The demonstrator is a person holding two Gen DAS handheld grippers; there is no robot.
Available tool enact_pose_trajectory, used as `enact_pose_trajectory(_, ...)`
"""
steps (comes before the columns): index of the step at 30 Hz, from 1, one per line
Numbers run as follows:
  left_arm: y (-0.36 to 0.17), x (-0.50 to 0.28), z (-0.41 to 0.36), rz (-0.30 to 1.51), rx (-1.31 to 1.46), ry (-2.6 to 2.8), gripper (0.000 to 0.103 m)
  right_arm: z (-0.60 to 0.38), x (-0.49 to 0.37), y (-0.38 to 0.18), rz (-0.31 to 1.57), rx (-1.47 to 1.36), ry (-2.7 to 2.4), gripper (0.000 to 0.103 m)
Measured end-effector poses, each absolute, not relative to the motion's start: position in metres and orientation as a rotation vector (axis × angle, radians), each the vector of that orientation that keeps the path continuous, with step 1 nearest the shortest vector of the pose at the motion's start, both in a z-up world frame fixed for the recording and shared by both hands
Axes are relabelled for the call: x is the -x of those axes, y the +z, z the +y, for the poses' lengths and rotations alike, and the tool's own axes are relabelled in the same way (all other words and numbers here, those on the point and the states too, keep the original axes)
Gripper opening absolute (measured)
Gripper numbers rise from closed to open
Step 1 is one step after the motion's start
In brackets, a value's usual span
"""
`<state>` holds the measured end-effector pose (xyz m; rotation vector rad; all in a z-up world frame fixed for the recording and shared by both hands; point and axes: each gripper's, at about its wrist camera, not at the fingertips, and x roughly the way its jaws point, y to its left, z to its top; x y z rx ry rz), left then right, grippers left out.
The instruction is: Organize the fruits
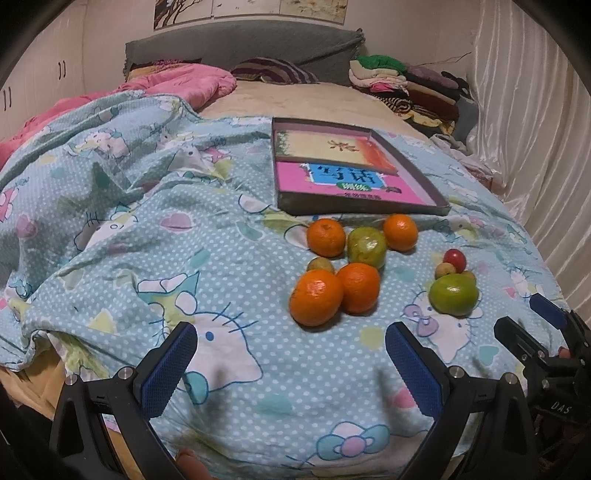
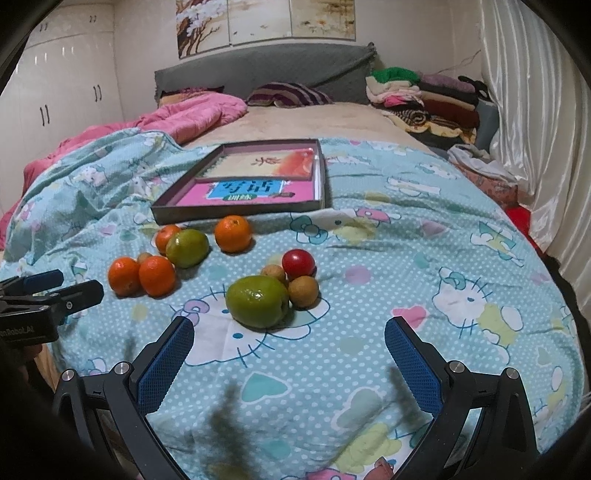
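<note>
You are working in home bedroom. Bed (image 2: pixel 332 122) filling most of view, grey padded headboard (image 2: pixel 258 70) standing against far wall. Cartoon-cat quilt (image 2: pixel 406 229) lying spread over mattress, pink duvet (image 2: pixel 192 118) bunching beside it, striped pillow (image 2: pixel 288 95) resting near headboard. Folded clothes (image 2: pixel 421 96) piling up in corner. White wardrobe doors (image 2: pixel 62 88) lining one side, pale curtain (image 2: pixel 535 110) hanging along other. Painted panels (image 2: pixel 266 22) hanging above headboard.

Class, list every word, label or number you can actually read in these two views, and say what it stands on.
"DAS": right gripper's black body.
"Robot.AI", start cut off: left gripper's body.
"训练": green band on the pink book in the tray.
Other characters on both books: upside down, too blurred.
</note>
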<state>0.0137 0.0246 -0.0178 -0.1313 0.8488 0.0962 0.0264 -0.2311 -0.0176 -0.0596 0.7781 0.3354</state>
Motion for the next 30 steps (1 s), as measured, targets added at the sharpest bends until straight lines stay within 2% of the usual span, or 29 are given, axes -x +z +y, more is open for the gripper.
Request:
enact_pose_trajectory(9, -0.026, -0.029, 0.038, 0.851, 0.085, 0.115, 0.101, -0.218, -0.051, -0.033, 0.85, 0.032, 0.394, 0.1)
enact_pose_trajectory(11, -0.028, -0.032, 0.037, 0.864, 0.083, 0.106, 0.094, -0.216, -0.052, -0.036, 0.865, 0.027, 0.406, 0.096)
enact_pose_trajectory(12, -0.028, -0.034, 0.037, 0.871, 0.079, 0.099, 0.089, -0.214, -0.054, -0.038, 0.873, 0.031, 0.411, 0.09)
enact_pose_trajectory(14, -0.03, -0.038, 0.036, 0.893, 0.076, 0.091, 0.087, -0.211, -0.057, -0.041, 0.883, 0.037, 0.421, 0.08)
enact_pose_trajectory(16, -0.032, -0.041, 0.033, 0.905, 0.066, 0.084, 0.08, -0.209, -0.06, -0.044, 0.898, 0.038, 0.437, 0.068)
enact_pose_trajectory(19, -0.033, -0.045, 0.031, 0.914, 0.056, 0.069, 0.072, -0.204, -0.063, -0.046, 0.901, 0.046, 0.448, 0.067)
enact_pose_trajectory(22, -0.034, -0.047, 0.031, 0.922, 0.058, 0.058, 0.067, -0.196, -0.067, -0.048, 0.899, 0.061, 0.456, 0.062)
enact_pose_trajectory(27, -0.035, -0.051, 0.028, 0.934, 0.059, 0.032, 0.06, -0.181, -0.074, -0.052, 0.894, 0.121, 0.442, 0.062)
enact_pose_trajectory(30, -0.038, -0.056, 0.025, 0.935, 0.055, 0.017, 0.055, -0.176, -0.078, -0.058, 0.905, 0.155, 0.431, 0.055)
